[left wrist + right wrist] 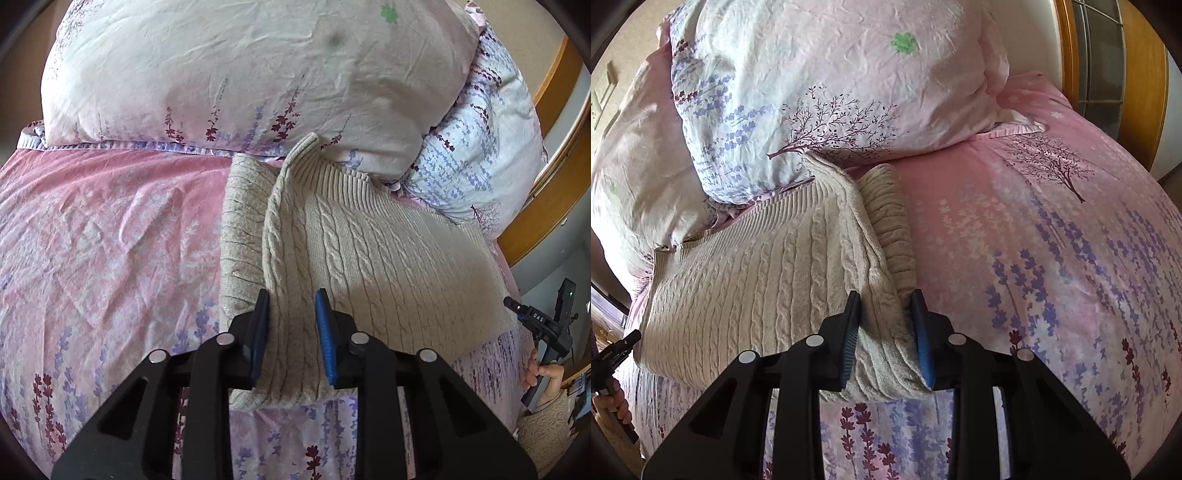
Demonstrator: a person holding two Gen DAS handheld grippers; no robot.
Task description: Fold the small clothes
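Note:
A cream cable-knit sweater point(369, 251) lies on the bed, with a folded-in strip along its left side. My left gripper point(291, 299) is open, its fingers astride that strip near the sweater's near edge. In the right wrist view the same sweater point(757, 280) lies with a folded strip along its right side. My right gripper point(886, 301) is open, its fingers astride that strip near the near edge. The right gripper also shows in the left wrist view point(517, 306) and the left gripper in the right wrist view point(626, 341), each beside the sweater.
The pink floral bedsheet point(103, 240) covers the bed. Two floral pillows point(229, 74) point(476, 147) lie against the sweater's far edge. A wooden bed frame point(1145, 74) stands at the right. A hand point(546, 373) holds the right gripper's handle.

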